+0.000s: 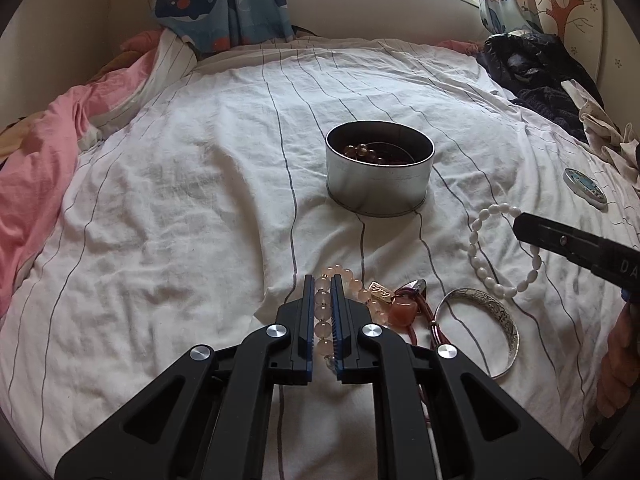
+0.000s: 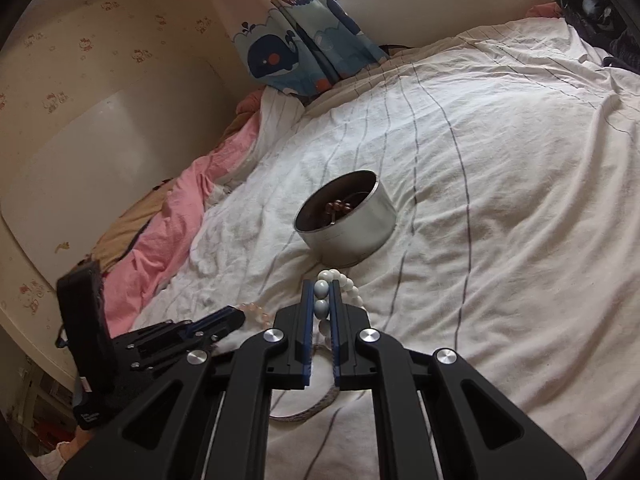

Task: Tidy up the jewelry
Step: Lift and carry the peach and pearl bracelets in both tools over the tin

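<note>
White bedding with thin dark stripes [image 1: 200,168] is covering the bed and carrying all the jewelry. Near the middle of the bed a round metal tin [image 1: 380,184] is standing upright and uncovered, with dark reddish beads [image 1: 360,149] lying inside it; in the right wrist view the same tin [image 2: 352,236] is showing beads against its inner wall. Toward the near edge of the bed, the left gripper [image 1: 321,280] is pointing downward with its fingers drawn narrow and closing on a pink bead bracelet [image 1: 352,280], several beads sitting between the blue pads. Just beside that bracelet a small gold-coloured charm [image 1: 380,291], an orange stone [image 1: 402,314] and a dark red cord [image 1: 424,332] are lying in a cluster, touching one another. Next to them a silver bangle [image 1: 494,312] is resting flat on the sheet. Farther toward the right edge of the bed, a white bead bracelet [image 1: 486,256] is being pinched by the right gripper [image 2: 321,280], whose fingers are also narrow and clamping two pale beads [image 2: 321,298] between the pads. In the left wrist view, that gripper's black tip is overlapping the bracelet's far side. Close to the right edge a round lid [image 1: 585,189] with a blue printed top is lying apart from the tin. Pink bedding [image 1: 44,184] is bunching along the left edge, and dark clothing [image 1: 536,68] is piling at the far right corner.
</note>
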